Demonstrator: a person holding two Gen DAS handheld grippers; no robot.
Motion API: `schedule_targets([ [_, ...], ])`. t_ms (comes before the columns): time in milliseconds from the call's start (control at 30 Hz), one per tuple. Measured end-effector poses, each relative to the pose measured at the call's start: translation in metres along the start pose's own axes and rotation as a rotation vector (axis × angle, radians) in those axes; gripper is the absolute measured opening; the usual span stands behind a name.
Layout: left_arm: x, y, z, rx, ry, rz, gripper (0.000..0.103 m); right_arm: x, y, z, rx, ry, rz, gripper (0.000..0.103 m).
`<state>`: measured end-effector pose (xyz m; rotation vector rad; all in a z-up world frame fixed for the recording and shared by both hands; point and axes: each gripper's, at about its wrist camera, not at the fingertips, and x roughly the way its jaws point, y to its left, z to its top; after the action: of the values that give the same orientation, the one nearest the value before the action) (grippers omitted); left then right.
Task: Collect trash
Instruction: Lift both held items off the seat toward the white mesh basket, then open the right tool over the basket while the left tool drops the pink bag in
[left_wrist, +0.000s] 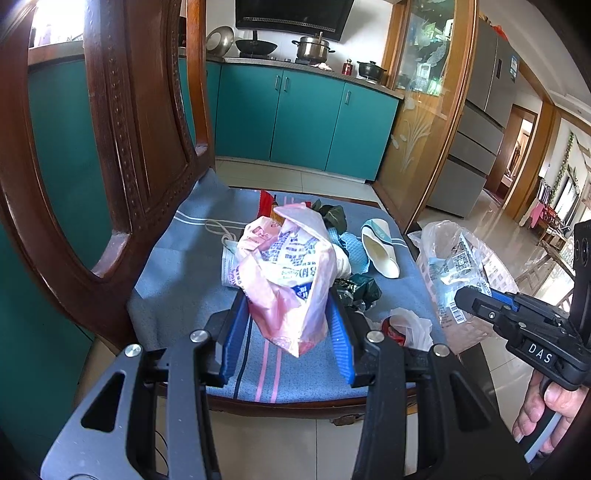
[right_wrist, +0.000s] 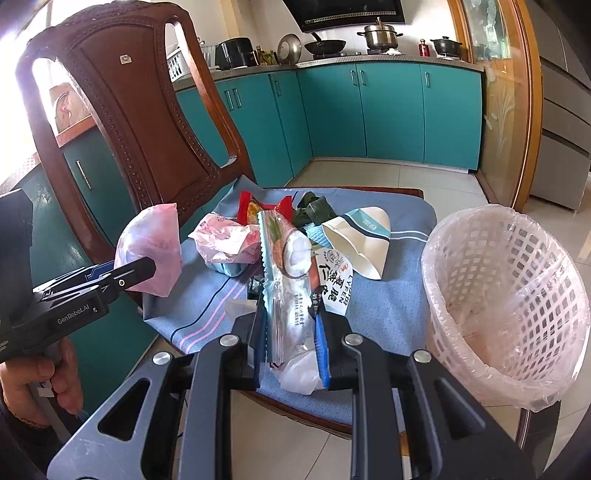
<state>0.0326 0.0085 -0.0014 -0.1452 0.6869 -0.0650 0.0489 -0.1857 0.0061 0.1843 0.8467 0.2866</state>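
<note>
My left gripper (left_wrist: 288, 297) is shut on a pink printed plastic bag (left_wrist: 291, 258), which hangs between its blue pads over the chair's blue cushion (left_wrist: 177, 288). In the right wrist view the same bag (right_wrist: 151, 247) shows at the left, in the left gripper (right_wrist: 146, 267). My right gripper (right_wrist: 290, 314) is shut on a clear and silver snack wrapper (right_wrist: 284, 284) above the cushion (right_wrist: 373, 317). More trash lies on the cushion: a crushed paper cup (right_wrist: 365, 240), a crumpled pink bag (right_wrist: 225, 240), a red wrapper (right_wrist: 247, 206) and green leaves (right_wrist: 314, 210).
A white lattice basket (right_wrist: 506, 295) lined with a thin plastic bag stands to the right of the chair. The carved wooden chair back (right_wrist: 140, 110) rises at the left. Teal kitchen cabinets (right_wrist: 391, 110) stand behind, across a tiled floor.
</note>
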Motion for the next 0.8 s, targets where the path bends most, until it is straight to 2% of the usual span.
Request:
schedule_targets([
  [400, 0.0, -0.001, 0.0, 0.005, 0.001, -0.001, 0.043, 0.002, -0.001, -0.002, -0.004, 0.007, -0.002, 0.023],
  [567, 0.0, -0.001, 0.0, 0.006, 0.003, -0.003, 0.043, -0.004, -0.012, 0.003, 0.015, -0.03, -0.034, 0.023],
  [633, 0.0, -0.002, 0.0, 0.011, 0.007, -0.007, 0.043, -0.01, -0.032, 0.007, 0.049, -0.058, -0.083, 0.023],
  [700, 0.001, -0.003, 0.0, 0.017, 0.012, -0.011, 0.043, -0.015, -0.064, 0.011, 0.085, -0.092, -0.239, 0.024],
  [800, 0.002, -0.005, 0.0, 0.022, 0.014, -0.017, 0.043, -0.02, -0.109, 0.012, 0.188, -0.106, -0.363, 0.028],
])
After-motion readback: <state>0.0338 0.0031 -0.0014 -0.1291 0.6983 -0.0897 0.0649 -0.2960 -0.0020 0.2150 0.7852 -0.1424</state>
